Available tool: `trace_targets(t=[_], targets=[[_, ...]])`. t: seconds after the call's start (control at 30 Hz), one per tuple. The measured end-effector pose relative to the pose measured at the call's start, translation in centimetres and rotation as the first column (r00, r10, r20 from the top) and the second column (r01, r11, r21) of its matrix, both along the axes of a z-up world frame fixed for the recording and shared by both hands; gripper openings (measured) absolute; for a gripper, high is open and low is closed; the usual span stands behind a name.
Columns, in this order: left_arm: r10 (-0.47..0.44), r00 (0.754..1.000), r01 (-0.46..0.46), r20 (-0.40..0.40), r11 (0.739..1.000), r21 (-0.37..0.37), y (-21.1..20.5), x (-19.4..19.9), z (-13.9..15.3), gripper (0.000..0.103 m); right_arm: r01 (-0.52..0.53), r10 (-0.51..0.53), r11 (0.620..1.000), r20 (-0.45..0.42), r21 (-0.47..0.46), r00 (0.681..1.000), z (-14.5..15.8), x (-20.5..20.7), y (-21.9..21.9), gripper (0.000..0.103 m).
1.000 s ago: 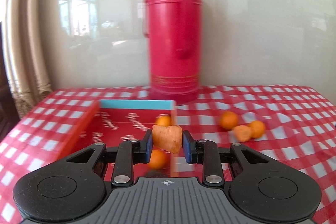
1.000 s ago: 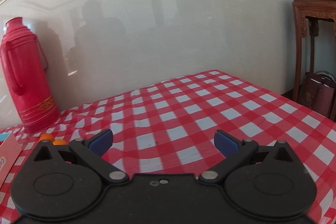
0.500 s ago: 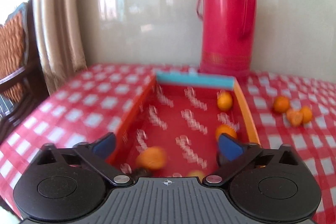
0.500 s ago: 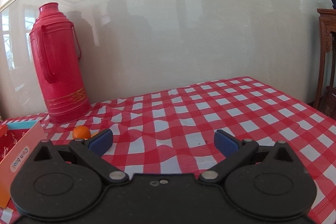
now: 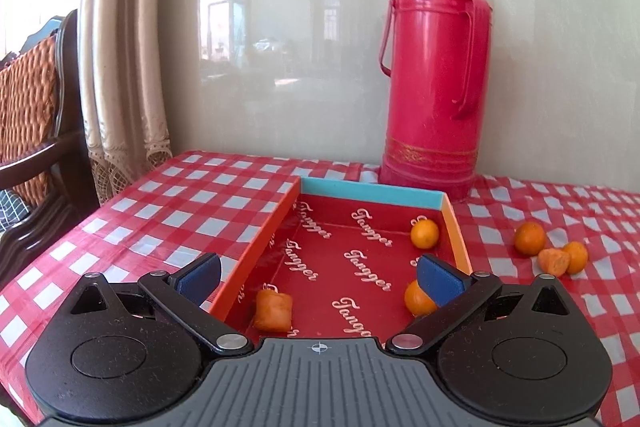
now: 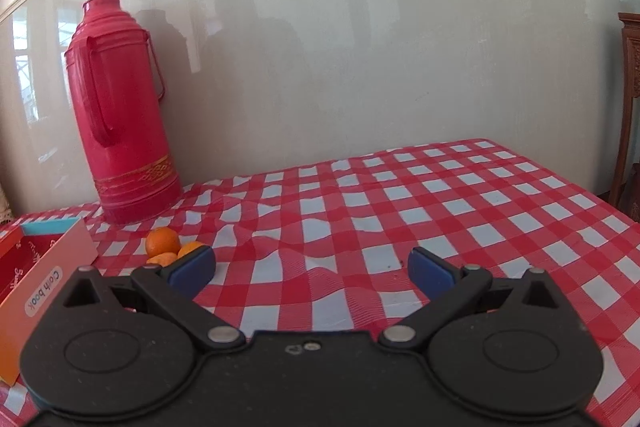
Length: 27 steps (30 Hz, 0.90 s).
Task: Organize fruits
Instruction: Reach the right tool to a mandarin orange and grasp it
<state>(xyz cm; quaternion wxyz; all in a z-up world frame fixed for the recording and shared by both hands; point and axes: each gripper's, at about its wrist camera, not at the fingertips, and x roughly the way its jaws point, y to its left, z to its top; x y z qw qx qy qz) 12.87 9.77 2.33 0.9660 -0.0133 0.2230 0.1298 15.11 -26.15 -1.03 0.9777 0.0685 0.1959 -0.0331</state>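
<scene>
A red open box (image 5: 338, 269) with orange walls lies on the checked tablecloth. Inside it are a squashed orange fruit (image 5: 273, 310) near the front left, a round orange (image 5: 424, 233) at the back right and another orange (image 5: 416, 299) partly behind my right finger. My left gripper (image 5: 319, 275) is open and empty above the box's near end. Three oranges (image 5: 530, 238) lie on the cloth right of the box; they also show in the right wrist view (image 6: 162, 241). My right gripper (image 6: 311, 271) is open and empty over the cloth, to the right of those oranges.
A tall red thermos (image 5: 432, 79) stands by the wall behind the box, also seen in the right wrist view (image 6: 120, 107). A curtain (image 5: 120, 67) and a chair (image 5: 32, 99) are at the left table edge. A wooden stand (image 6: 630, 99) is at the far right.
My left gripper opened and let the squashed fruit drop into the box, then swung left over the box. My right gripper turned left, bringing the thermos and loose oranges into its view.
</scene>
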Motion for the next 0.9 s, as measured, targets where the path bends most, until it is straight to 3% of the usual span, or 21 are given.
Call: trace_targets(t=[0.43,0.63,0.9], targets=[[0.069,0.997,-0.068,0.041,0.997,-0.033,3.4,-0.6,-0.3,0.103,-0.202,0.200,0.970,-0.030,-0.134,0.979,-0.4,2.2,6.7,0.085],[0.085,0.996,-0.085,0.020,0.996,-0.030,5.3,-0.6,-1.1,0.103,-0.175,0.159,0.975,-0.124,-0.135,0.980,-1.6,5.2,7.7,0.067],[0.117,0.993,-0.116,0.023,0.993,-0.034,7.5,-0.9,-1.5,0.103,-0.189,0.158,0.972,-0.210,-0.138,0.965,-2.6,8.9,8.9,0.064]])
